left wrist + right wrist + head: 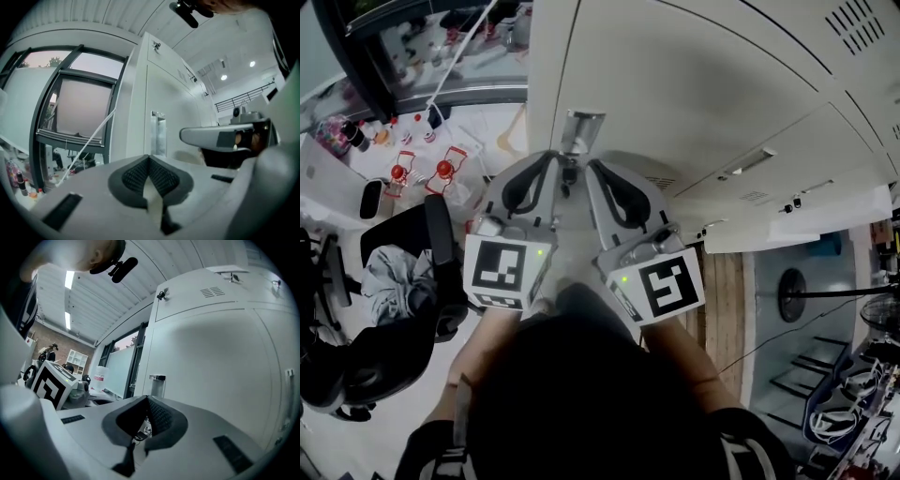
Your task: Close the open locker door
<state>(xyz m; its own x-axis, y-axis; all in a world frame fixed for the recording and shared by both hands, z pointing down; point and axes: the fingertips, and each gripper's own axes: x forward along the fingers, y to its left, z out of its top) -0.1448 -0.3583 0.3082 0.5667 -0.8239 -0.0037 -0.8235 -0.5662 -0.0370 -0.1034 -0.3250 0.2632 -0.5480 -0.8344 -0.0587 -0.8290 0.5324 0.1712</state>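
Note:
A tall white locker door (675,84) fills the top of the head view and bears a metal handle plate (581,127). The plate shows again in both gripper views (158,133) (157,385). My left gripper (554,157) and right gripper (592,165) are side by side just below the plate, tips close to the door. Both are shut, with nothing between the pads. A small key (569,175) hangs at the door between the two tips, and the key (140,430) also shows through the gap under the right jaws. Lower right, a white door leaf (797,220) stands out from the locker front.
A black office chair (394,272) with grey clothes on it stands at the left. Behind it a desk (422,169) holds bottles. A fan stand (792,295) and cables lie on the floor at the right. A window (75,108) is left of the lockers.

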